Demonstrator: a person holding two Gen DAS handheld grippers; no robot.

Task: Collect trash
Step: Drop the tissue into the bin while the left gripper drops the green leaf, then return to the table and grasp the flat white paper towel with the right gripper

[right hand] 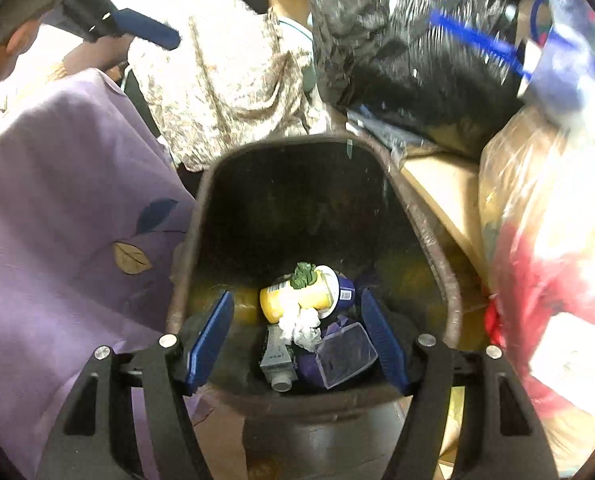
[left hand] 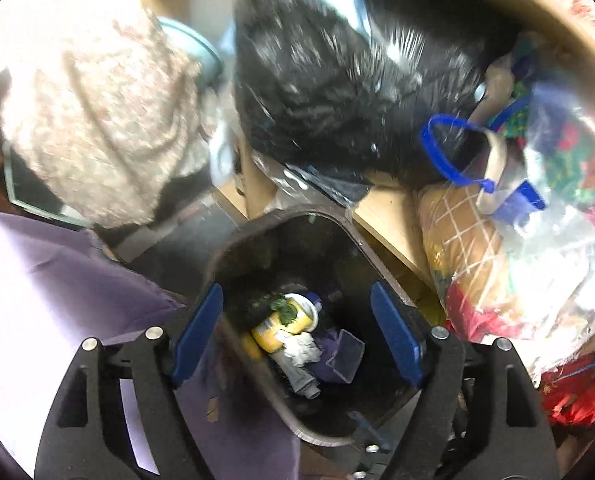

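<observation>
The mouth of the dark bin is open from above. Its bottom is filled by a yellow can, crumpled paper and a clear box. Purple cloth presses its left rim; a black bag, perhaps touching, crowds behind.

- Below me, a dark bin carries the trash.
- In its bottom I see a yellow can, a crumpled white tissue against it, a grey tube and a clear plastic box.
- A green scrap sits on the can.
- Purple cloth touches the bin's left rim.
</observation>
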